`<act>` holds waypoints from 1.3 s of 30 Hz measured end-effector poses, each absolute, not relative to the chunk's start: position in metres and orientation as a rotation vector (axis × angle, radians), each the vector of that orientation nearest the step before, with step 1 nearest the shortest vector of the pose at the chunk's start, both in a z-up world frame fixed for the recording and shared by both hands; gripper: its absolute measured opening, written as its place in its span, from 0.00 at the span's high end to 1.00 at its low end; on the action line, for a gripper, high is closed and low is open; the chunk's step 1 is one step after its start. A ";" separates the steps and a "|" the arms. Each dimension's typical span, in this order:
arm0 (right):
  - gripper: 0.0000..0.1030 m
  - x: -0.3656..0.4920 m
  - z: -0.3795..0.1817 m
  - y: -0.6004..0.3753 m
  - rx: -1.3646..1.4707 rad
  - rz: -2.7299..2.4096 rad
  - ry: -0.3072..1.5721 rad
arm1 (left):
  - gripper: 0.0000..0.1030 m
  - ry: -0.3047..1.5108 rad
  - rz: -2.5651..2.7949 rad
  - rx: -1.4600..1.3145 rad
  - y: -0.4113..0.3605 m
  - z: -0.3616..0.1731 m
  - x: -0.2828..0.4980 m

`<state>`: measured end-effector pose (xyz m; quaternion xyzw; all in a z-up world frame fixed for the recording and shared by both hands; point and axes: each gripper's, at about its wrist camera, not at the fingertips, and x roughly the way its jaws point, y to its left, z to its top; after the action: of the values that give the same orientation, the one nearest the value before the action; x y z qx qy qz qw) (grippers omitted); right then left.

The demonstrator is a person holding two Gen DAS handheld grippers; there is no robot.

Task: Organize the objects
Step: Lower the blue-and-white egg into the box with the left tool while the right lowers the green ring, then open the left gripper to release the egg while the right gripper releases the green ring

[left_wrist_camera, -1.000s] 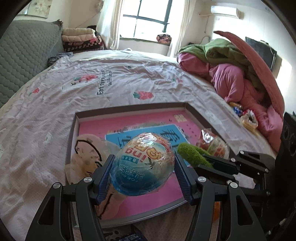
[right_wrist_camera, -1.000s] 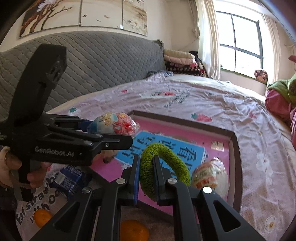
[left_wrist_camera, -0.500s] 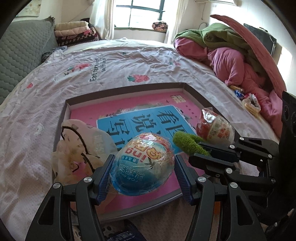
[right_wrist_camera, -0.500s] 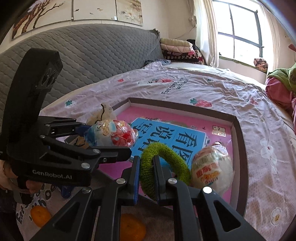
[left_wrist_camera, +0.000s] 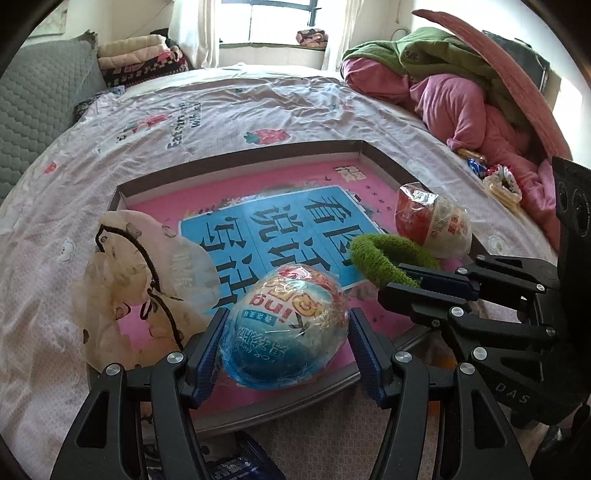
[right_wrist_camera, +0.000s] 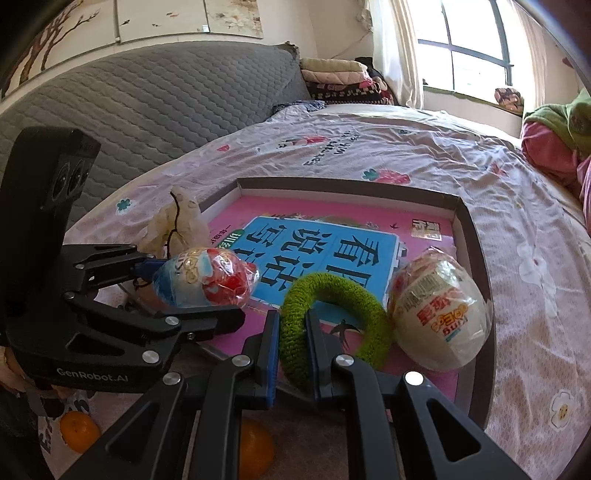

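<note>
A shallow tray [left_wrist_camera: 236, 161] lies on the bed [left_wrist_camera: 258, 103]. In it, a wrapped toy egg [right_wrist_camera: 439, 314] sits at the right, a drawstring pouch [left_wrist_camera: 140, 280] over its left rim.

A wide bed with a pale pink printed sheet [left_wrist_camera: 258, 110] fills the room. At its left stands a grey quilted headboard [right_wrist_camera: 147, 99], and painted panels [right_wrist_camera: 166, 18] hang on the wall above it. Far away, daylight comes through a dark-framed window [right_wrist_camera: 469, 51] with white curtains [left_wrist_camera: 192, 33]. Folded blankets [left_wrist_camera: 140, 59] lie near it, and at the right is a heap of pink and green bedding [left_wrist_camera: 450, 85].
</note>
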<state>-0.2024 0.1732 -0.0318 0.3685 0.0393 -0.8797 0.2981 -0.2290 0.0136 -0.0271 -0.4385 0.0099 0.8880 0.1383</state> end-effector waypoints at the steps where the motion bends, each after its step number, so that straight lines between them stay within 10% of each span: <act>1: 0.86 -0.203 -0.032 0.174 0.983 -2.338 0.100 | 0.37 0.031 2.572 -1.270 0.014 -0.028 -0.229; 39: 0.76 -0.201 -0.029 0.182 1.031 -2.366 0.052 | 0.37 -0.067 2.544 -1.294 0.008 -0.031 -0.232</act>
<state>-0.2005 0.1817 -0.0286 0.3840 0.0193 -0.8808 0.2764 -0.2316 0.0083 -0.0307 -0.4486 -0.0234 0.8819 0.1430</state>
